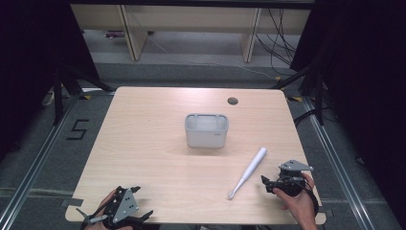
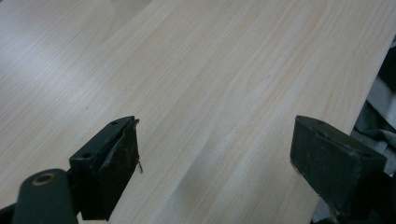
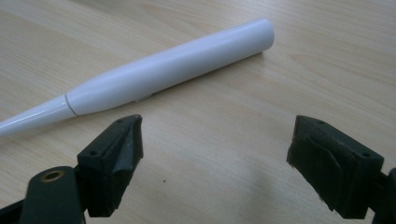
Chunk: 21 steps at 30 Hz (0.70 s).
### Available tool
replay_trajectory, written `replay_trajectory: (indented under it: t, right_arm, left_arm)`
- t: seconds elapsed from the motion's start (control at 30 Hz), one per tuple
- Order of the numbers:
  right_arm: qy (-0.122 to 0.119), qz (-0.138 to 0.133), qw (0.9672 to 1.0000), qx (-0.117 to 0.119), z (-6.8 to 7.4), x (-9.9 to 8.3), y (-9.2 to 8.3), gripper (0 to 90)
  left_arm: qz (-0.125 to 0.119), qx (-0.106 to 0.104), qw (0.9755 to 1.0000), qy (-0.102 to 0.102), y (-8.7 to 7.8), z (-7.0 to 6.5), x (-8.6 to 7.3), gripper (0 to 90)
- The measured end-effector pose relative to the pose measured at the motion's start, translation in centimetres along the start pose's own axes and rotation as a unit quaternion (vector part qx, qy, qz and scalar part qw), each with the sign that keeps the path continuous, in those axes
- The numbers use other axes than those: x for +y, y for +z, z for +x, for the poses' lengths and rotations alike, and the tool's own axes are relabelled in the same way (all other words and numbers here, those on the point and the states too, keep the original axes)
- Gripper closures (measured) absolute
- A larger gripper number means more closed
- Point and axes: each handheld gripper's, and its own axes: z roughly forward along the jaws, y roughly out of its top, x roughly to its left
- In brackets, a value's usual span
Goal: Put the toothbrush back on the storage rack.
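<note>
white toothbrush (image 3: 154,74) just beyond open right tongs (image 3: 215,163)

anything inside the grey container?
From the high view, the grey container looks empty: pale inner walls show, nothing sticking out. Its near wall hides the bottom, so something flat there cannot be ruled out. The white toothbrush lies outside it on the table.

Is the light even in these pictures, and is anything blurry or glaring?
High view: table evenly lit, surroundings dark. Left gripper view: pale glare on the wood at top left. Right gripper view: white toothbrush sharp with a soft sheen; the right tool casts faint shadows.
</note>
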Motion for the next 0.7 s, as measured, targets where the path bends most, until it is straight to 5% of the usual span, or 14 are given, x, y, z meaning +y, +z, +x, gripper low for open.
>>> replay_trajectory:
  t: [0.17,0.4,0.43,0.57,0.7]
  right_arm:
    - [-0.015,0.000,0.9998,-0.015,-0.3,0.2,-0.2,20.0]
    - [0.021,-0.009,0.9997,-0.009,-0.2,0.9,0.2,21.0]
    - [0.005,-0.013,0.9999,-0.005,-0.6,1.0,0.1,22.0]
    - [0.021,-0.012,0.9996,-0.011,-0.4,1.3,0.2,23.0]
    - [0.007,-0.032,0.9994,-0.014,-0.9,1.7,0.4,26.7]
  left_arm:
    - [-0.006,-0.003,1.0000,-0.006,0.1,-0.1,0.0,14.9]
    - [0.000,0.002,1.0000,0.001,0.0,0.0,0.0,14.9]
    - [0.000,0.002,1.0000,0.001,0.0,0.0,0.0,14.9]
    - [-0.004,-0.001,1.0000,-0.006,0.1,0.0,0.0,14.9]
    - [-0.002,0.002,1.0000,-0.006,0.0,-0.1,-0.1,15.0]
